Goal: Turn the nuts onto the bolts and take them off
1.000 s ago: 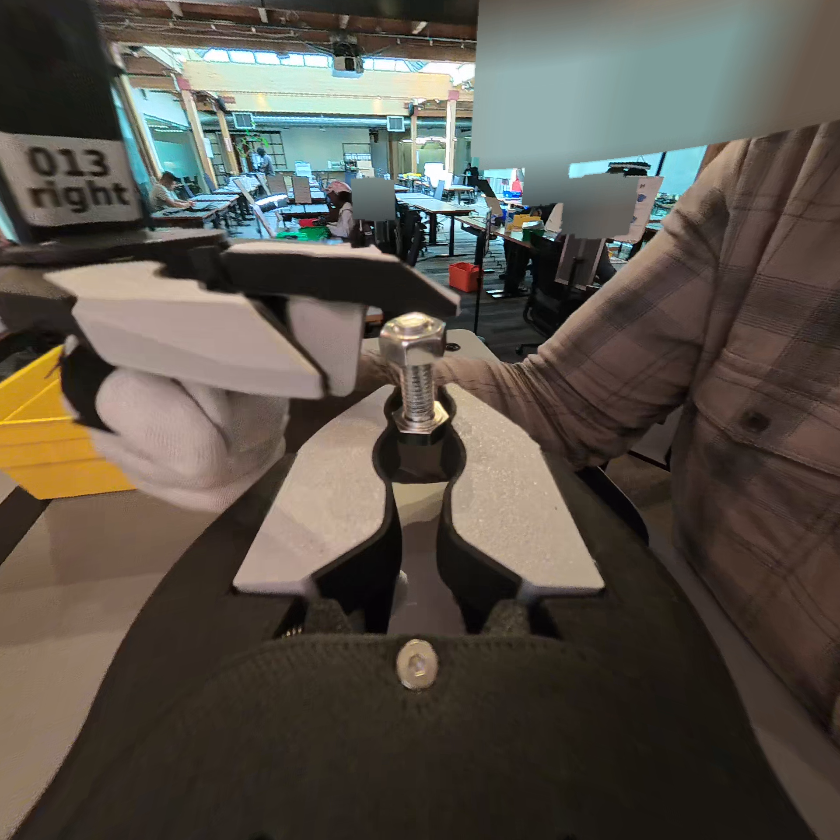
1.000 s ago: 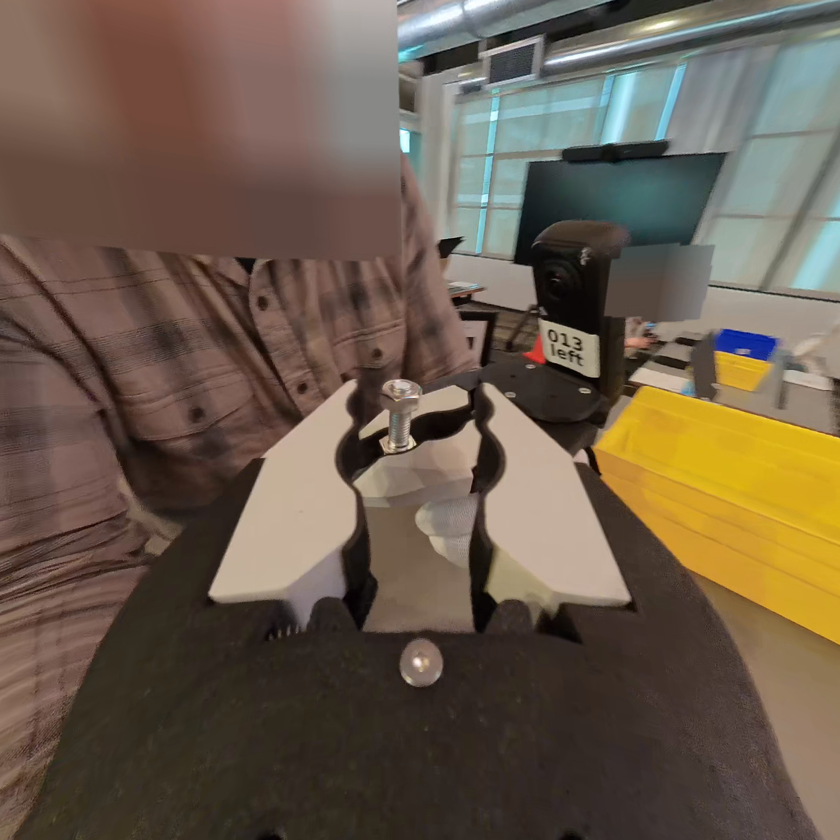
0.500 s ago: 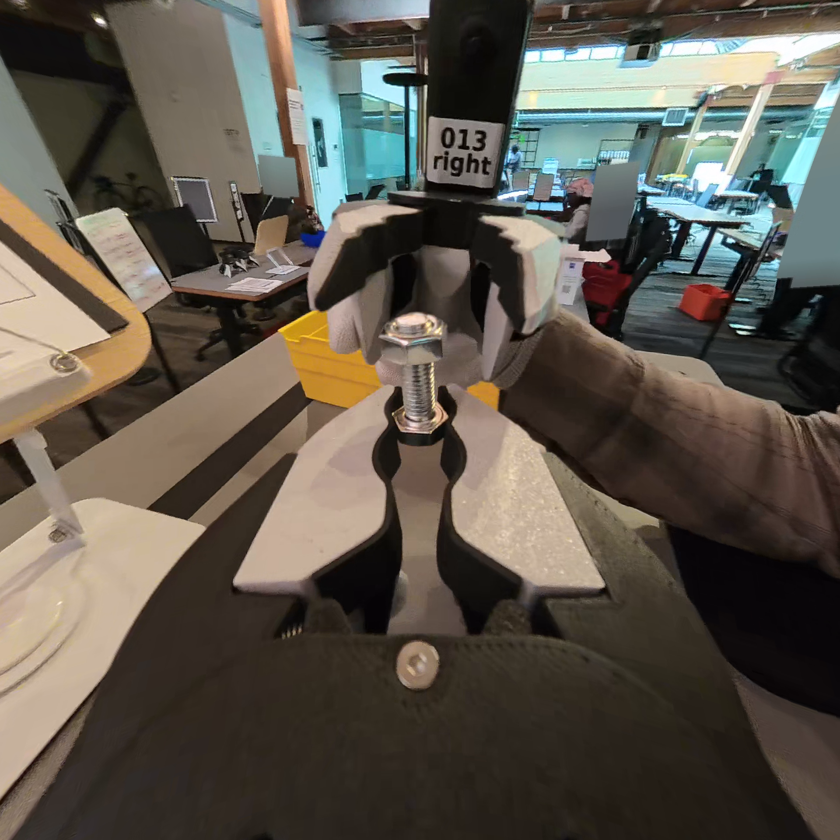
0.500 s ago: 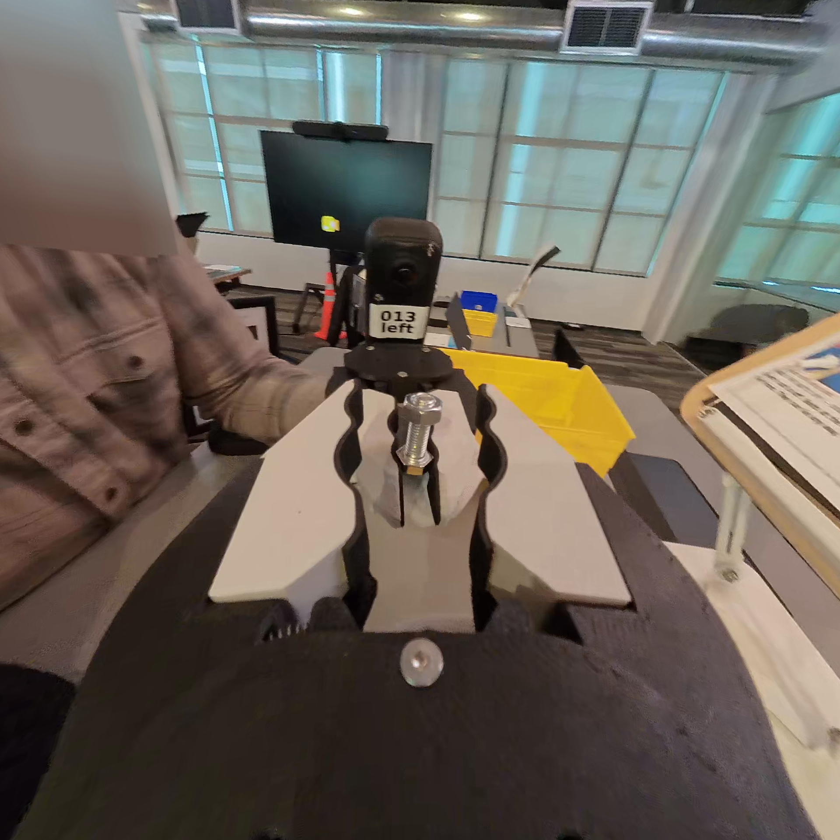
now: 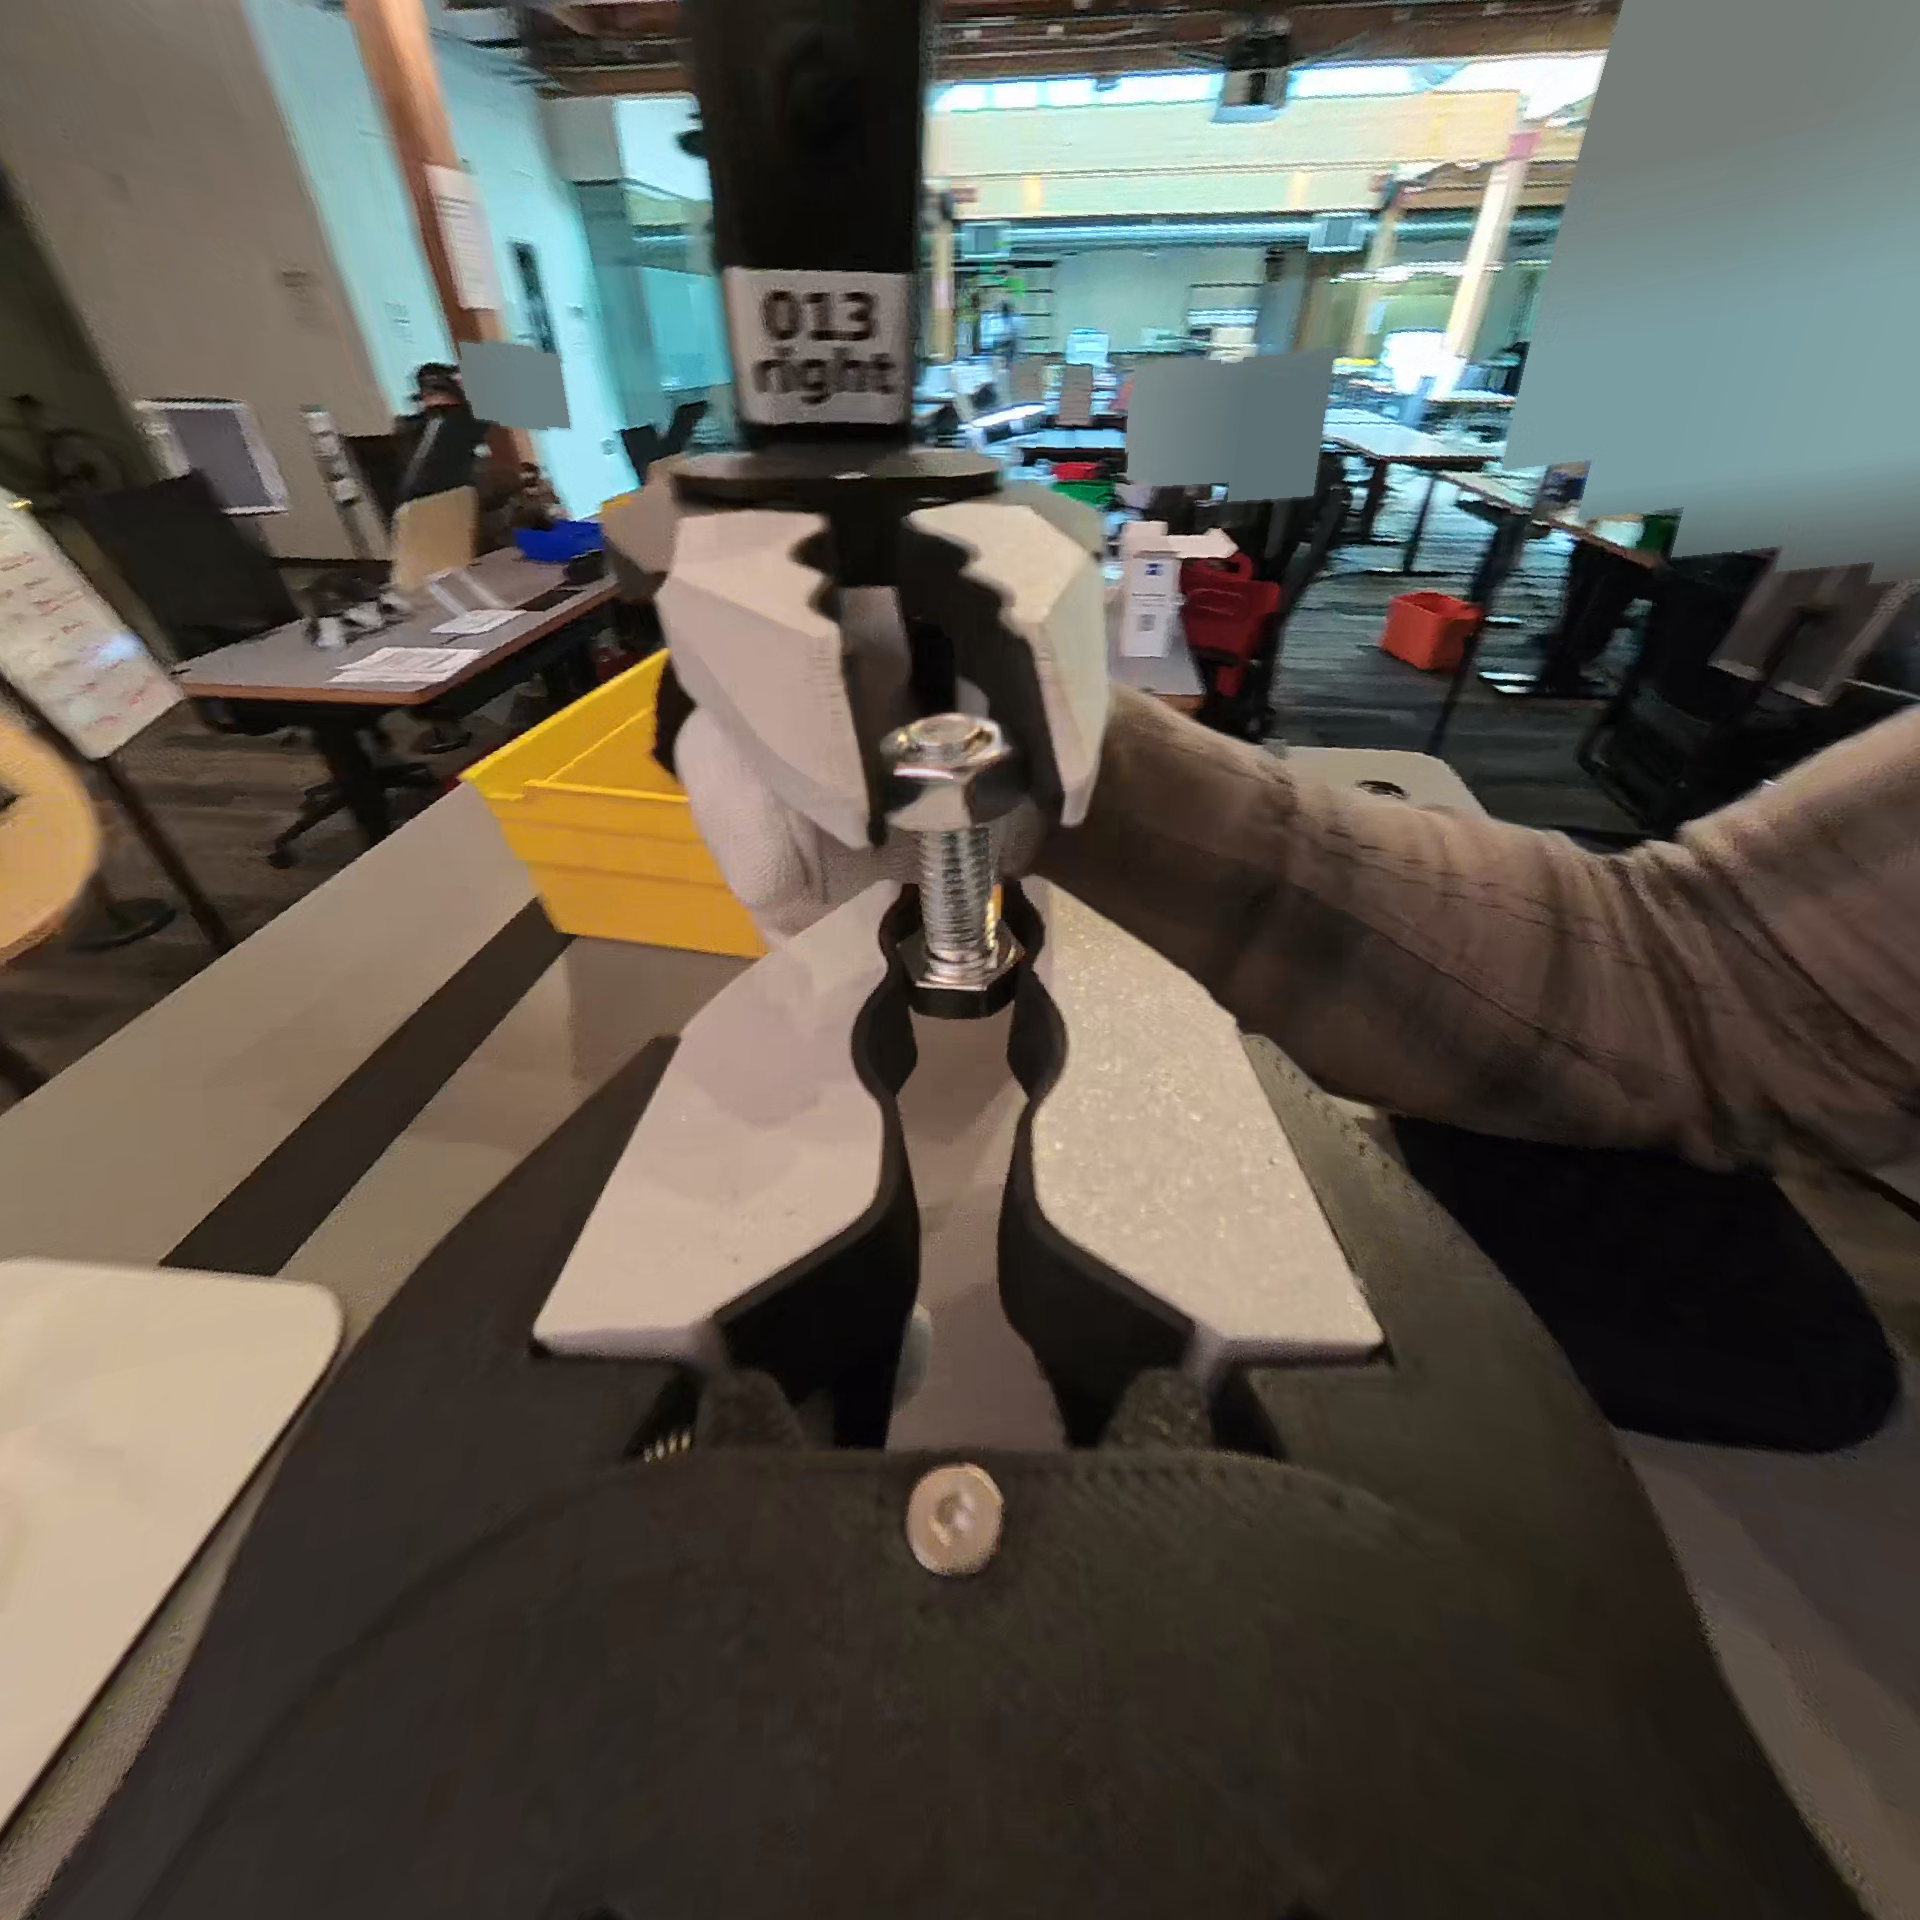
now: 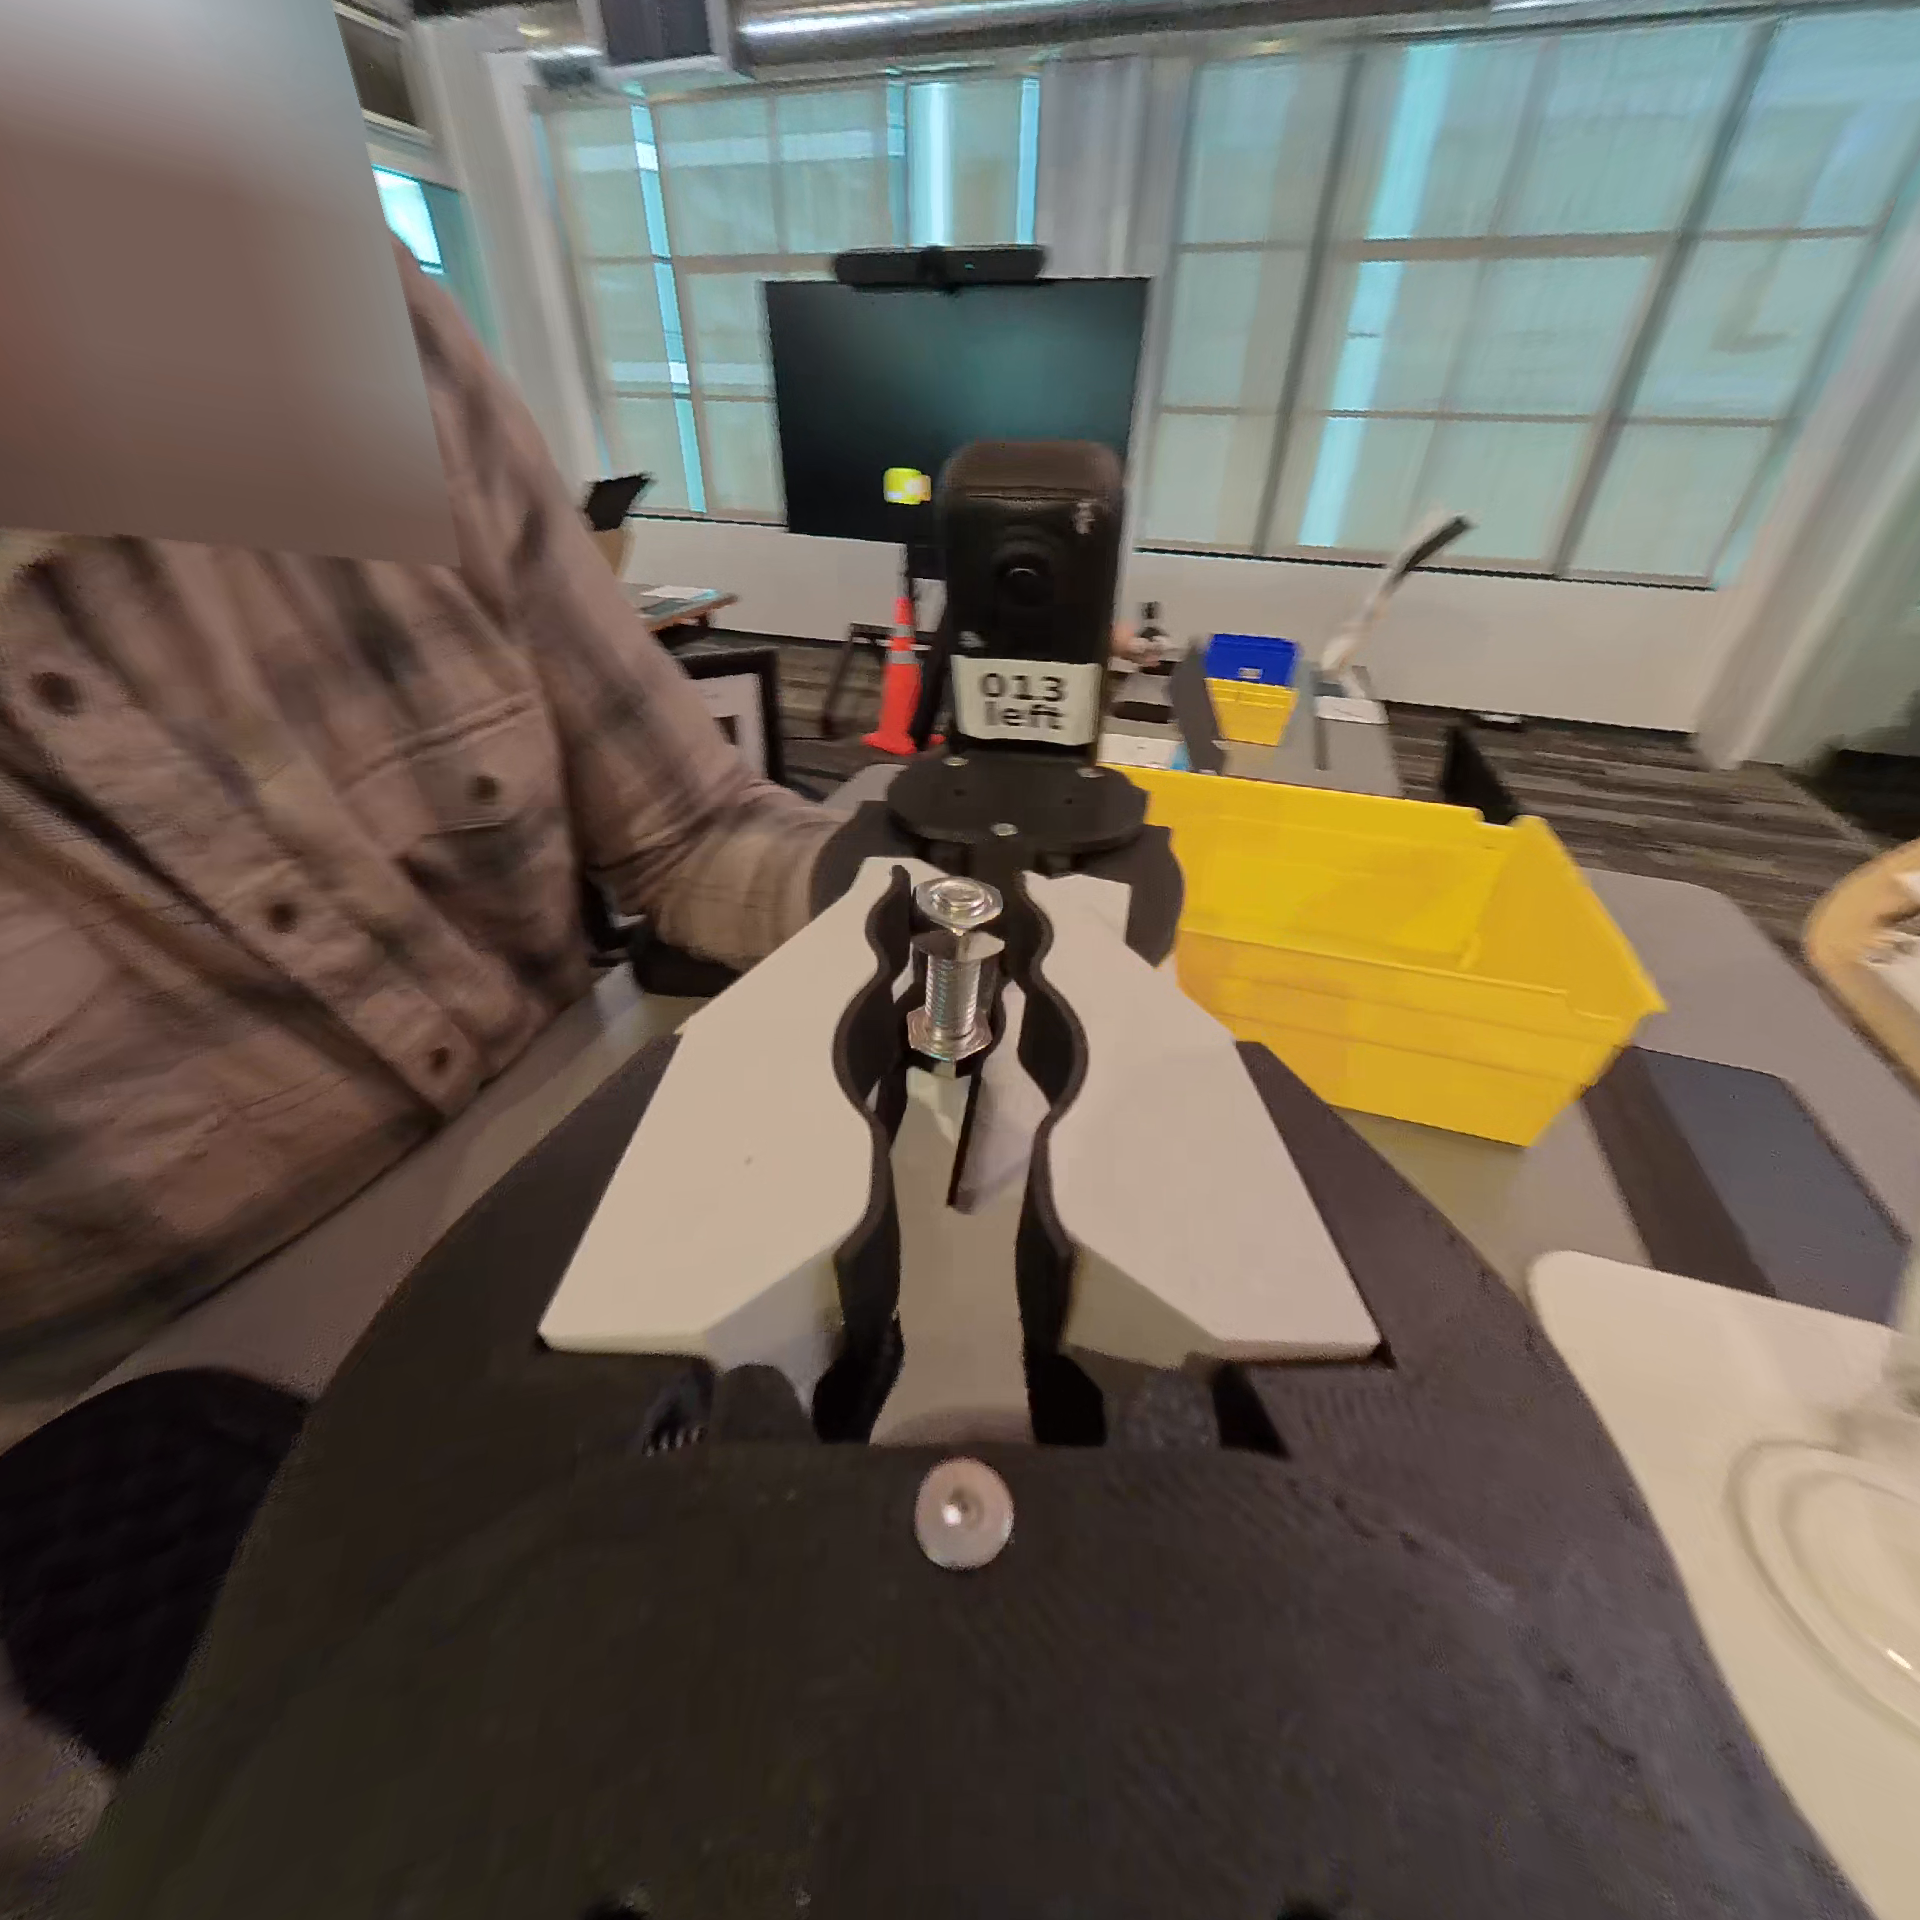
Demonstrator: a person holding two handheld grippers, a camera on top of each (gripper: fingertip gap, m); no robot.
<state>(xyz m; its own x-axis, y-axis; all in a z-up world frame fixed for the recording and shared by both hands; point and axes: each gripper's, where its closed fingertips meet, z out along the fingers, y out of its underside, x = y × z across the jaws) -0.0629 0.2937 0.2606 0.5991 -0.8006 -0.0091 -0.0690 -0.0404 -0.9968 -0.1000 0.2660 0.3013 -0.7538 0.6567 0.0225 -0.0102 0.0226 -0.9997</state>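
Observation:
A silver bolt (image 5: 951, 873) stands upright with a hex nut (image 5: 954, 977) low on its thread. My left gripper (image 5: 954, 940) is shut on the nut at its fingertips. My right gripper (image 5: 951, 805) faces it from the far side, its fingers closed around the bolt's hex head (image 5: 943, 764). In the right wrist view my right gripper (image 6: 958, 899) holds the bolt head (image 6: 956, 902) between its fingertips. The nut (image 6: 951, 1034) sits below the head in the left gripper's fingers (image 6: 1003, 1132). Both grippers hold the bolt in the air above the table.
A yellow bin (image 6: 1382, 935) stands on the grey table (image 5: 260, 1049) behind the grippers and shows in the left wrist view too (image 5: 613, 821). A white stand base (image 6: 1704, 1455) lies near the right gripper. A person's plaid sleeve (image 5: 1455, 935) reaches in from the right. My hands' fingertips stand some 5 cm from each other.
My right gripper has swung round to face the left one, come down over the bolt head and closed on it. The left gripper has kept its hold on the nut.

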